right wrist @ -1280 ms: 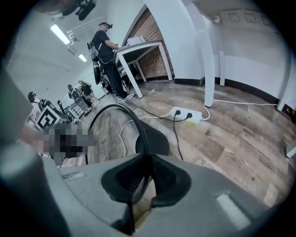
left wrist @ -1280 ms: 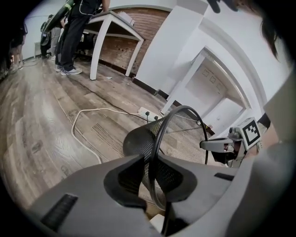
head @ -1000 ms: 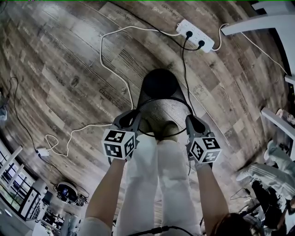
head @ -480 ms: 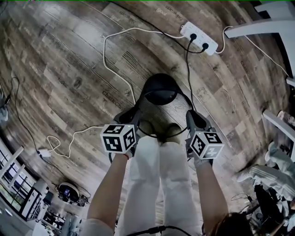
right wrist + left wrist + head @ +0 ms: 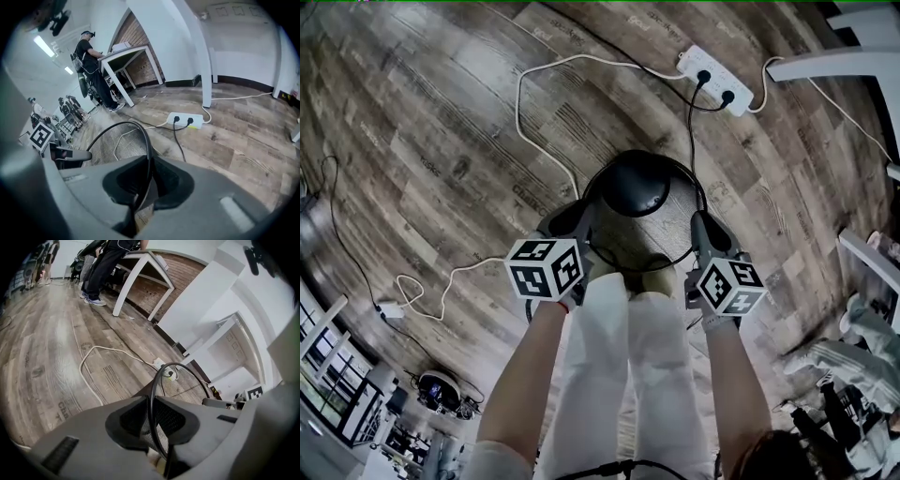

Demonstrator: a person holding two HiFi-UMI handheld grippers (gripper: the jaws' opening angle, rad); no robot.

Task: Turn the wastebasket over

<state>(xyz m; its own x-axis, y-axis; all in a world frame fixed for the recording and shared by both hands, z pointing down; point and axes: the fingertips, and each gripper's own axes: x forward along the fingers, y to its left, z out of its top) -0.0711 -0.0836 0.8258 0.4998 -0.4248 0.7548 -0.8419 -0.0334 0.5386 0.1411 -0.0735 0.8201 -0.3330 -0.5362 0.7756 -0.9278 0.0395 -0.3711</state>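
Note:
The wastebasket (image 5: pixel 639 183) is a black wire-mesh bin, held off the wood floor and tilted, with its mouth toward me and its dark solid bottom showing inside the rim ring. My left gripper (image 5: pixel 579 221) is shut on the rim's left side. My right gripper (image 5: pixel 703 231) is shut on the rim's right side. In the left gripper view the thin black rim (image 5: pixel 151 404) runs between the closed jaws of the left gripper (image 5: pixel 152 416). In the right gripper view the rim (image 5: pixel 146 154) likewise passes through the right gripper (image 5: pixel 143 183), with mesh (image 5: pixel 117 145) beyond.
A white power strip (image 5: pixel 717 78) with black plugs lies on the floor beyond the basket, and a white cord (image 5: pixel 523 117) loops to its left. White table legs (image 5: pixel 834 61) stand at the upper right. My white-trousered legs (image 5: pixel 628 366) are directly below the basket. Other people stand by a desk (image 5: pixel 124 51).
The basket has tipped so its bottom now sits inside the rim ring. Both grippers shifted slightly right and nearer, still clamped on the rim.

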